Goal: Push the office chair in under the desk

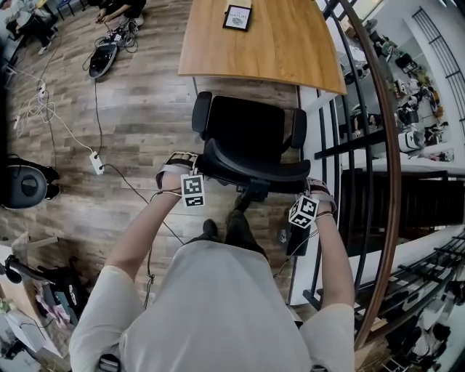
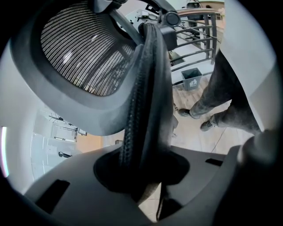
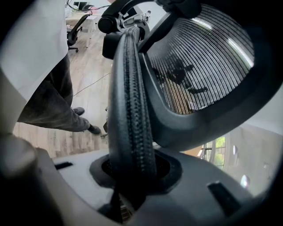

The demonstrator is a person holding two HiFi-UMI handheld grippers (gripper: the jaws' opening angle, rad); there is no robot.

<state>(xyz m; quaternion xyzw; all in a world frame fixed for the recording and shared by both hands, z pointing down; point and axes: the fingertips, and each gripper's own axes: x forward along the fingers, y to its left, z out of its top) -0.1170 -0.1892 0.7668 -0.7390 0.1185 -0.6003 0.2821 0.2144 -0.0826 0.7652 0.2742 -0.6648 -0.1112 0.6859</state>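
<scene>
The black office chair (image 1: 243, 131) stands on the wood floor just short of the wooden desk (image 1: 276, 43), with its seat facing the desk. Its mesh backrest (image 1: 254, 168) is toward me. My left gripper (image 1: 201, 168) is shut on the backrest's left padded rim (image 2: 148, 101), which runs down between the jaws in the left gripper view. My right gripper (image 1: 306, 187) is shut on the right padded rim (image 3: 130, 101) in the same way. The chair's base is mostly hidden under the seat.
A dark metal railing (image 1: 378, 145) and a stairwell run along the right side. A power strip (image 1: 96, 163) and cables lie on the floor at left, near a round black device (image 1: 25, 185). A framed card (image 1: 238, 17) lies on the desk. My shoes (image 1: 211, 231) stand behind the chair.
</scene>
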